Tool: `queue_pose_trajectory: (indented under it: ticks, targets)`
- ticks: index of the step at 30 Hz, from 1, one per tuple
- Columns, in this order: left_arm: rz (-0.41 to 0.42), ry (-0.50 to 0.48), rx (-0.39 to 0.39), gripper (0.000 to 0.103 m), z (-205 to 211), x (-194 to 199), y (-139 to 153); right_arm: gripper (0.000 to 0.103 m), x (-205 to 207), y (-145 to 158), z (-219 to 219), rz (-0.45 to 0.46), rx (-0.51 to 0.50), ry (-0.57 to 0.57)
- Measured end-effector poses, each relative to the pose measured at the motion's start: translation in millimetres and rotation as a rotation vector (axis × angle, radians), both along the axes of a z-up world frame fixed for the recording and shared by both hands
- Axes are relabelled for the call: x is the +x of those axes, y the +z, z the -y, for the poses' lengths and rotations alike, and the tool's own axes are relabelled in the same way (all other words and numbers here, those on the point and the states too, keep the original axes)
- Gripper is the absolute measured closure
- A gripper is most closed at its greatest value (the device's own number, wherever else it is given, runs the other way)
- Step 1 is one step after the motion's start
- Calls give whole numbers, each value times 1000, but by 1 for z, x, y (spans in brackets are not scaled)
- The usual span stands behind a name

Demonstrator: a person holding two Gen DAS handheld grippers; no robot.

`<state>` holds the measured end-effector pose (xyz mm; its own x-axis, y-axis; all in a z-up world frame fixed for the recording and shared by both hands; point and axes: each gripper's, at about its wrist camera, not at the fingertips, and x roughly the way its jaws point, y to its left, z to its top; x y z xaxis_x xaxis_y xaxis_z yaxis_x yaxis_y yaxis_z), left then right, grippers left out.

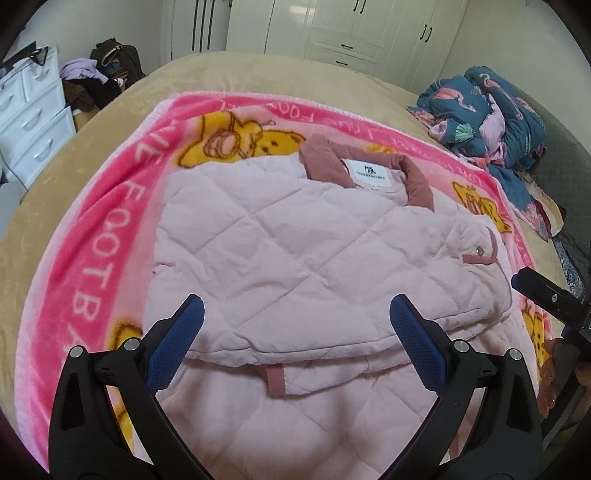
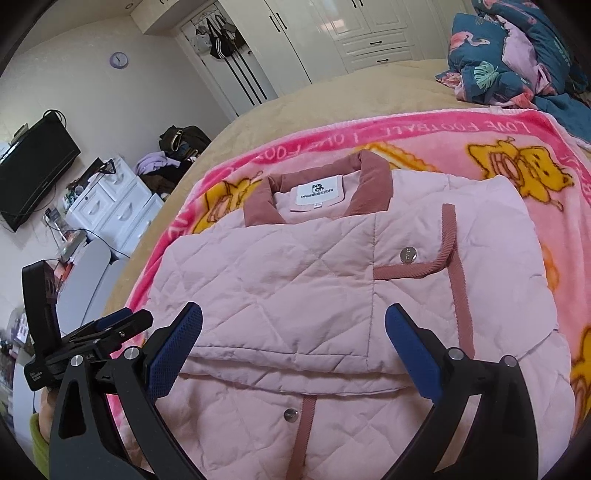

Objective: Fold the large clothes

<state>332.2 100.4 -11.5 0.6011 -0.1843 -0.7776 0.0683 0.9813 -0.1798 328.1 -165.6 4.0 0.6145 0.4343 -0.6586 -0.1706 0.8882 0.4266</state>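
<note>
A pale pink quilted jacket [image 1: 288, 258] [image 2: 288, 280] with a dusty-rose collar lies partly folded on a pink cartoon blanket [image 1: 92, 258] [image 2: 424, 129] spread over the bed. Its sleeves are folded in over the front, and a white label shows inside the collar. My left gripper [image 1: 297, 314] hangs open above the folded sleeve's near edge, nothing between its blue pads. My right gripper [image 2: 293, 321] is also open above the jacket's middle, holding nothing. The left gripper's body [image 2: 92, 332] shows at the left of the right wrist view, and the right gripper's body [image 1: 554, 302] at the right edge of the left wrist view.
A heap of dark blue flamingo bedding [image 1: 491, 118] [image 2: 517, 55] lies at the bed's far right. White drawers [image 1: 33, 118] [image 2: 114, 206] and a pile of clothes [image 1: 99, 77] stand left of the bed. White wardrobes [image 1: 351, 33] line the back wall. A television [image 2: 33, 170] hangs on the left wall.
</note>
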Motion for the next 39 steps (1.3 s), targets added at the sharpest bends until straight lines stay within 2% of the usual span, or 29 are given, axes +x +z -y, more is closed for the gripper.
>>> queue_pose_trajectory:
  ticks: [15,33,39]
  targets:
    - [110,18,2,8,-12,-33,44,4,-28,39,0,82,17,-17]
    - [205,-10,-14,8,-13,-73,74,4,-75,77,12,157,23,-37]
    - [236,-19,21,8,-8,-95,88,4,-92,91,24,188,25,-51]
